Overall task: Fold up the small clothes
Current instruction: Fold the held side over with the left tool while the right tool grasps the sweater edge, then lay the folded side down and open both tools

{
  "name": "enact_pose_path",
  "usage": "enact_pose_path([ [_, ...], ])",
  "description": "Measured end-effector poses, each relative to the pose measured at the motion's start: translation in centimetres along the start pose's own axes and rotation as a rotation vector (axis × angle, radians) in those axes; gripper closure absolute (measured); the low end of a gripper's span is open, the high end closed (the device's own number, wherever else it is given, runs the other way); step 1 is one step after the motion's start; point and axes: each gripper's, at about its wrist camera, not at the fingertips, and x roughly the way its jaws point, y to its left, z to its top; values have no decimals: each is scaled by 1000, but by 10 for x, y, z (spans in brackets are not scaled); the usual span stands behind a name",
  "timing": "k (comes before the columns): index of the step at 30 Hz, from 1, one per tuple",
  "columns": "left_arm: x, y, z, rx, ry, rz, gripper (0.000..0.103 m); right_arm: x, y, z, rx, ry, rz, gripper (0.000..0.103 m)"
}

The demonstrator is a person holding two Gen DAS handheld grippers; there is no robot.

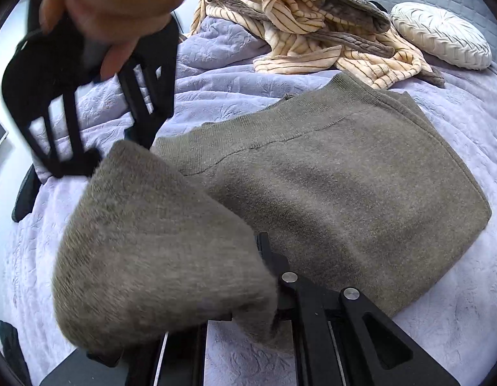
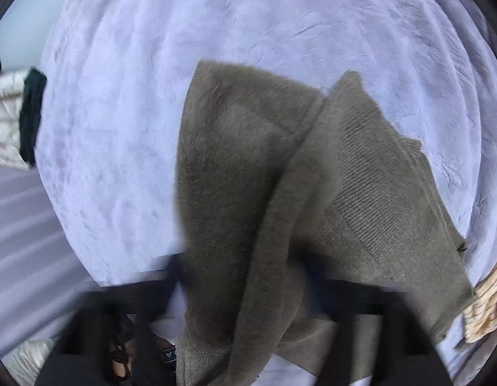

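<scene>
Sweater: a grey-brown knitted sweater point(image 1: 328, 173) is spread on the bed, its ribbed edge turned toward the striped blanket; one part point(image 1: 151, 244) is lifted off the bed and folded up over the rest.
Sweater, right wrist view: the same sweater point(image 2: 361, 167) is seen draped over the front of the camera, with a fuzzy flap in front and the ribbed part behind it; the picture is blurred low down.
Left hand-held gripper: the left hand-held gripper point(image 1: 274, 292) is seen at the bottom of its own view, clenched on the lifted part of the sweater, with cloth bunched where the fingers meet.
Right hand-held gripper: the right hand-held gripper point(image 1: 87, 148) is held by a hand point(image 1: 113, 9) at the upper left of the left wrist view, its tip at the top edge of the raised flap. Whether it is clenched on the cloth cannot be told; in its own view the fingers are blurred and covered by the sweater.
Bed: the bed is covered by a pale lilac bedspread point(image 1: 457, 289), wrinkled in places.
Blanket: a cream blanket with brown stripes point(image 1: 299, 22) is heaped beyond the sweater, just beside its far edge.
Cushion: a round white pleated cushion point(image 1: 441, 35) is lying beside the blanket.
Dark cloth: a dark piece of cloth point(image 2: 31, 115) is seen at the bed's edge, well apart from the sweater.
</scene>
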Motion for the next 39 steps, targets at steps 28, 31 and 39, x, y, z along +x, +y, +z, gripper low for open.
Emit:
enact_pose_path([
  [28, 4, -183, 33, 425, 38, -192, 93, 24, -296, -299, 722, -629, 470, 84],
  [31, 1, -181, 37, 408, 36, -188, 93, 34, -299, -308, 743, -684, 515, 84],
  [39, -29, -145, 28, 299, 64, -210, 49, 6, -286, -326, 784, -687, 419, 47],
])
